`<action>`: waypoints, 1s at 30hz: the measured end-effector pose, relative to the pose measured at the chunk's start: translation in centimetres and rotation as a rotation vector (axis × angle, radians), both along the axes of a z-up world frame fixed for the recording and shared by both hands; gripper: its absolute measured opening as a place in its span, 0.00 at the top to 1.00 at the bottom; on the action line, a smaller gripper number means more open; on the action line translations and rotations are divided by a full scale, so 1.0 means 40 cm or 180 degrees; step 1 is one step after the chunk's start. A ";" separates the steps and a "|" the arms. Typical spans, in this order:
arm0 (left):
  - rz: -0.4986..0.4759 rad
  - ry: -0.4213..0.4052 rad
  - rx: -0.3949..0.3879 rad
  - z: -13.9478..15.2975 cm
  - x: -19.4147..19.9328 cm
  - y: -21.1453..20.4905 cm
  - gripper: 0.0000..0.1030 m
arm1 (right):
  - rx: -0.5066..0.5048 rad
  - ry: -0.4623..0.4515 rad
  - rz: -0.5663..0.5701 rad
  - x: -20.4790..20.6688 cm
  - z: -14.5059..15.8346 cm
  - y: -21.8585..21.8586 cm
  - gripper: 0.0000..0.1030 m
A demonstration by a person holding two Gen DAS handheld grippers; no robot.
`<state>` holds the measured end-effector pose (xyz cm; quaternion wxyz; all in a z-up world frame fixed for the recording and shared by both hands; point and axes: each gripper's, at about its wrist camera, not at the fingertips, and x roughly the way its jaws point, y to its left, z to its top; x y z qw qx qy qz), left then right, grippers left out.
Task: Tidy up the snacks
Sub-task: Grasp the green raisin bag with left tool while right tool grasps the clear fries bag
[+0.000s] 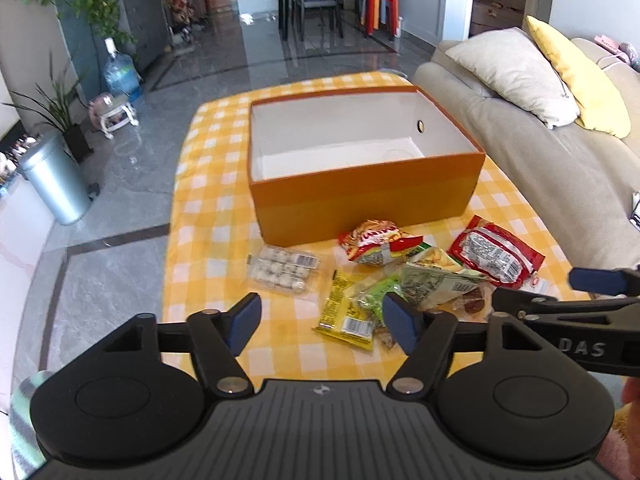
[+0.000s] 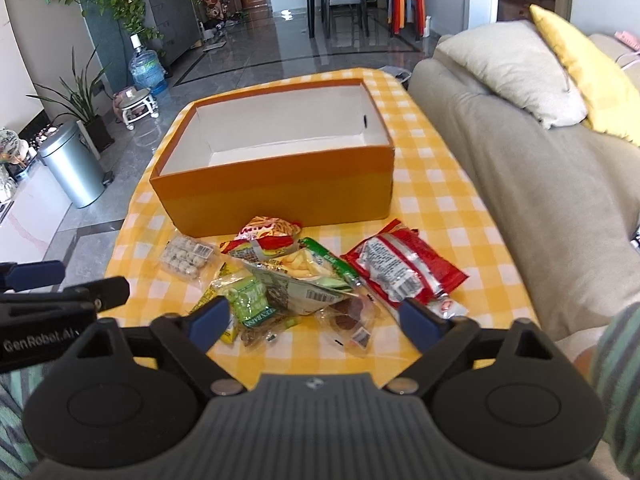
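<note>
An open orange box (image 1: pixel 360 200) (image 2: pixel 276 200) with a white, empty inside stands on the yellow checked table. In front of it lies a pile of snacks: a clear tray of round candies (image 1: pixel 282 270) (image 2: pixel 186 258), a red-yellow chip bag (image 1: pixel 374 242) (image 2: pixel 266 238), a red packet (image 1: pixel 494 250) (image 2: pixel 402 268), a yellow packet (image 1: pixel 346 312), a green-white bag (image 1: pixel 434 280) (image 2: pixel 296 280). My left gripper (image 1: pixel 322 322) is open above the table's near edge, beside the yellow packet. My right gripper (image 2: pixel 314 320) is open over the pile's near side. Both are empty.
A beige sofa (image 1: pixel 560 152) (image 2: pixel 540 184) with cushions runs along the table's right side. A metal bin (image 1: pixel 56 178) (image 2: pixel 74 168), plants and a water bottle stand on the floor to the left. The right gripper's fingers (image 1: pixel 600 280) show at the left view's right edge.
</note>
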<state>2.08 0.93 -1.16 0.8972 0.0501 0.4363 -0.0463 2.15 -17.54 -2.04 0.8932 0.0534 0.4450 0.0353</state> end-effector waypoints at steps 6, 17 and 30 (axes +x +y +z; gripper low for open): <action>-0.0164 0.0359 -0.0529 -0.047 0.063 -0.002 0.32 | -0.0102 0.0141 0.0055 0.061 -0.052 0.001 0.33; 0.0001 0.0779 -0.0666 -0.135 0.162 0.002 0.32 | -0.0279 0.0221 0.0465 0.154 -0.157 0.034 0.33; 0.0117 0.1164 -0.0693 -0.241 0.235 -0.023 0.28 | -0.0429 0.0343 0.0572 0.211 -0.232 0.070 0.49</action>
